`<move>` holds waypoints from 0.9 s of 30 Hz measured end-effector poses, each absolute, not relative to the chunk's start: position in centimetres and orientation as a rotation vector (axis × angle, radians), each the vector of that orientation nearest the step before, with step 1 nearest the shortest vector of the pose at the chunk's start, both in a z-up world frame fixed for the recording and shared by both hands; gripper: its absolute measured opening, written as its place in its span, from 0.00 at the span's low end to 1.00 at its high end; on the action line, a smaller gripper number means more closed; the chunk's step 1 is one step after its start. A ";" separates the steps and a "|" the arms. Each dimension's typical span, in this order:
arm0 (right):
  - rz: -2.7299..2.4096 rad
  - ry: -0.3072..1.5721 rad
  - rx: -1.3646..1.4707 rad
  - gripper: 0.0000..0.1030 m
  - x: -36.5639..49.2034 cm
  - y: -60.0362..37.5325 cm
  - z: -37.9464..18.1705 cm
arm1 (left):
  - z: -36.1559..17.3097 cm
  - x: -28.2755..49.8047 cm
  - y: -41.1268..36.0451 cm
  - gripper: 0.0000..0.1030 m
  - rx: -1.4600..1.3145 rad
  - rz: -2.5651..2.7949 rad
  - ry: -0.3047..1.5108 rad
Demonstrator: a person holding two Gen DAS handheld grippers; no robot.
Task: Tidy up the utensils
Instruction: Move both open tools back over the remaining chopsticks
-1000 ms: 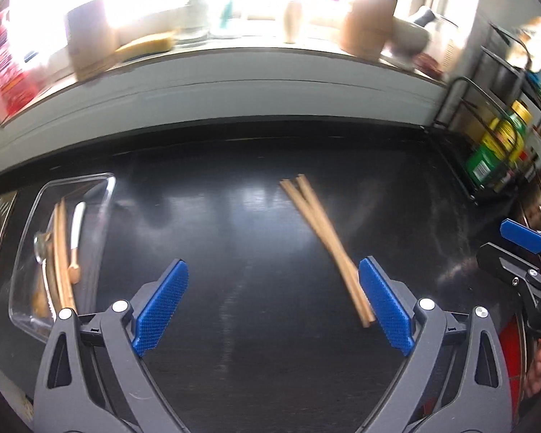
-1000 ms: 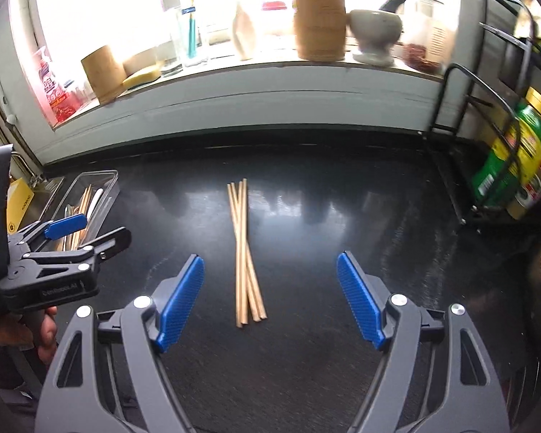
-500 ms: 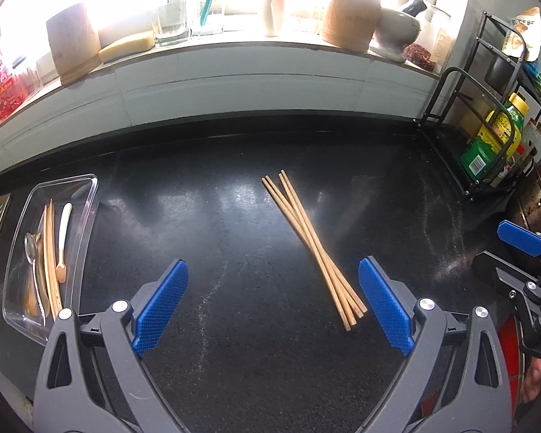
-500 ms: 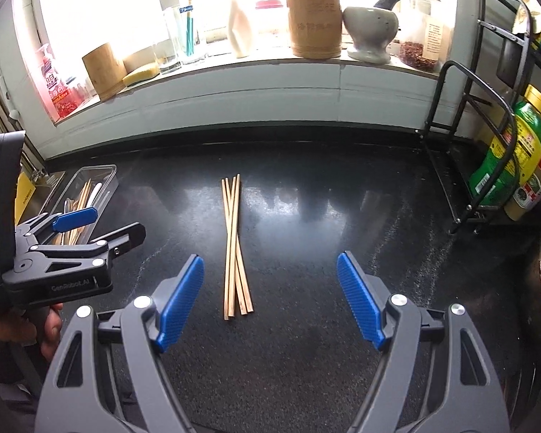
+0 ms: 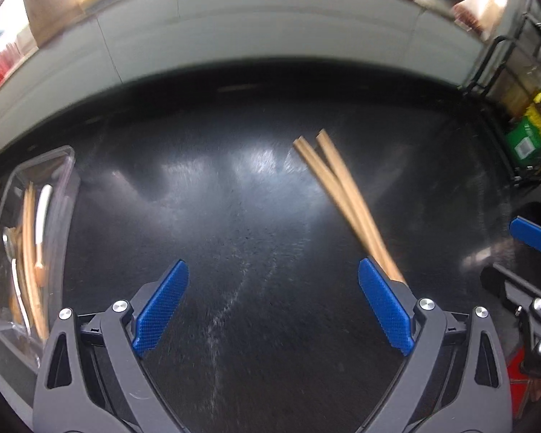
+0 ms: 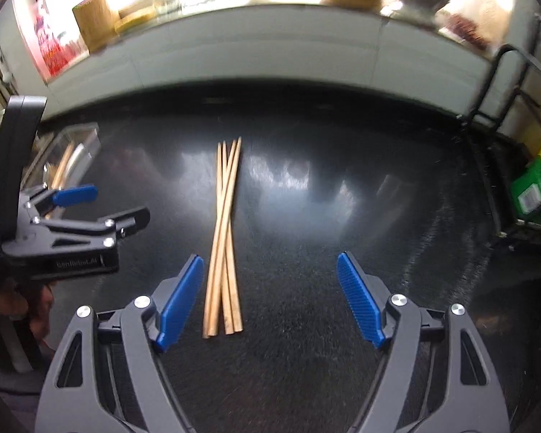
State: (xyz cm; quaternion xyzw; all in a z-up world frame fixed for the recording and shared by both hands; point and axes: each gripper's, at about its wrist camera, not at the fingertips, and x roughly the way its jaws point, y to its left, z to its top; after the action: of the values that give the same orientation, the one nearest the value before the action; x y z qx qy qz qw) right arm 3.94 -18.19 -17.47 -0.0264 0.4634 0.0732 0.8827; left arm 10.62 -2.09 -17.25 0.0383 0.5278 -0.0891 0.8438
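Several wooden chopsticks lie in a loose bundle on the black counter; the left wrist view shows them blurred, their near ends by my left gripper's right pad. A clear plastic tray at the left holds chopsticks and spoons; it also shows in the right wrist view. My left gripper is open and empty, low over the counter. My right gripper is open and empty, the chopsticks' near ends just inside its left pad. The left gripper also shows in the right wrist view.
A white tiled sill runs along the back with wooden jars, bottles and a mortar. A black wire rack with green and yellow packages stands at the right. The counter's dark surface spreads between tray and rack.
Both grippers have moved down and forward toward the counter. The chopsticks now sit closer and larger in both views. Jaws stay open.
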 end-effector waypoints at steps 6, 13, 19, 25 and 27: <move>0.206 1.047 -0.106 0.72 7.4 -17.4 -21.4 | -20.7 13.8 -3.2 0.90 0.084 -0.206 1.179; 0.265 1.130 -0.144 0.71 9.6 -16.9 -24.6 | -22.5 14.9 -3.7 0.90 0.072 -0.232 1.208; 0.313 1.098 -0.180 0.71 10.9 -16.2 -24.6 | -21.5 15.3 -2.9 0.90 0.028 -0.222 1.191; 0.300 1.065 -0.251 0.71 11.6 -15.6 -24.8 | -20.5 14.9 -3.0 0.90 0.060 -0.249 1.171; 0.294 1.060 -0.246 0.71 11.6 -16.0 -24.9 | -21.0 14.7 -3.6 0.90 0.068 -0.248 1.191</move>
State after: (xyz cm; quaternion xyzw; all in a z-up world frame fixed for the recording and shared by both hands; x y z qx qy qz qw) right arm 11.63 -16.01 -24.87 -0.1166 0.5022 0.1395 0.8454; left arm 14.75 -3.63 -20.99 0.0319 0.5592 -0.1164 0.8202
